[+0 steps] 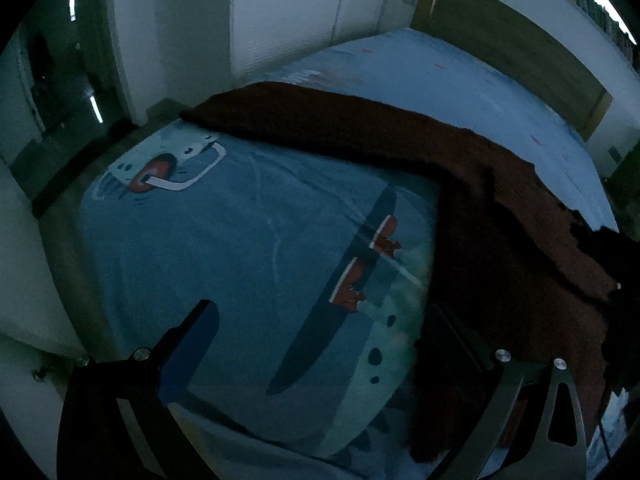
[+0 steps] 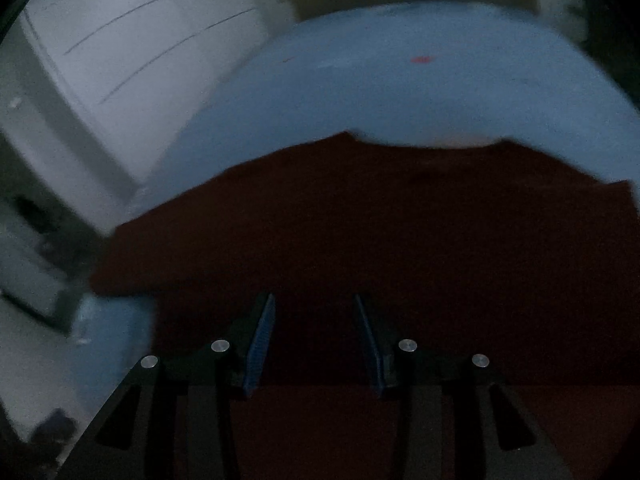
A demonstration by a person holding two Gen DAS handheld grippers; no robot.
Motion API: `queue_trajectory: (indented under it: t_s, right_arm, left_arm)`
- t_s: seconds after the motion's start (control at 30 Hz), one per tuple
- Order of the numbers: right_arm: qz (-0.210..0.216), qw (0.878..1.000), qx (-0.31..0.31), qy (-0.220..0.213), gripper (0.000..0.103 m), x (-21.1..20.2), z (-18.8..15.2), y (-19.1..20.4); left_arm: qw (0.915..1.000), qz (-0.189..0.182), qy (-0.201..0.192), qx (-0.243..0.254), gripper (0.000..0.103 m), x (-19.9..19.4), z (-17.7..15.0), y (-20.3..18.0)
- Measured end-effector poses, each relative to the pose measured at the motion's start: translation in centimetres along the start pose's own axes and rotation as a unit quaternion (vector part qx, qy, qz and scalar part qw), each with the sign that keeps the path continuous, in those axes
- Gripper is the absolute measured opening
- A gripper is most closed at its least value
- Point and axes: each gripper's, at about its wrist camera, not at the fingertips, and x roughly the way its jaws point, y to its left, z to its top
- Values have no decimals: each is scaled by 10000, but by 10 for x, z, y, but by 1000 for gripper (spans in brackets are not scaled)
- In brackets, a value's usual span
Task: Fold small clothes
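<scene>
A dark maroon garment (image 1: pixel 400 140) lies spread across a bed with a light blue sheet (image 1: pixel 440 76). In the left wrist view my left gripper (image 1: pixel 320 316) hovers wide open over a printed blue cover (image 1: pixel 224 240), its right finger at the garment's edge. In the right wrist view the maroon garment (image 2: pixel 380 220) fills the lower half, flat on the blue sheet (image 2: pixel 380 80). My right gripper (image 2: pixel 314 304) is open just above the garment, with nothing between the blue pads (image 2: pixel 262 336). The right view is blurred.
White wardrobe doors (image 1: pixel 288 12) stand behind the bed on the left. A wooden headboard (image 1: pixel 512 48) runs along the far right. A dark doorway (image 1: pixel 52 72) is at the left. The cover has red and white cartoon prints (image 1: pixel 156 172).
</scene>
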Motion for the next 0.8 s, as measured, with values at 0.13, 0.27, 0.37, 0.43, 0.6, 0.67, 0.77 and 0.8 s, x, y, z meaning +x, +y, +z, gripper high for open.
queue_trajectory:
  t_s: [0.13, 0.27, 0.37, 0.43, 0.6, 0.67, 0.77, 0.8]
  right_arm:
    - [-726, 9970, 150, -199, 43, -10, -1, -40]
    - [-1185, 9925, 289, -121, 43, -6, -17, -63]
    - [-1264, 9917, 224, -2, 44, -1, -34, -72]
    - [-1302, 9914, 54, -91, 44, -6, -43, -68]
    - [-1256, 9920, -27, -120, 48, -20, -61, -63]
    - [-1130, 9936, 27, -53, 48, -28, -71, -63]
    - [-1184, 9929, -56, -35, 48, -41, -88, -58]
    - [-1196, 9928, -71, -23, 48, -46, -94, -58]
  left_arm:
    - [9999, -19, -6, 107, 102, 5, 2, -3]
    - [10000, -16, -43, 82, 102, 10, 5, 0]
    - [10000, 22, -60, 14, 102, 14, 9, 5]
    - [10000, 17, -64, -27, 102, 16, 13, 9]
    - [9998, 21, -38, -170, 102, 25, 25, 22]
    - [9995, -4, -25, -301, 102, 30, 32, 30]
    - [9980, -130, -35, -613, 102, 36, 43, 47]
    - [9975, -142, -54, -686, 102, 37, 47, 52]
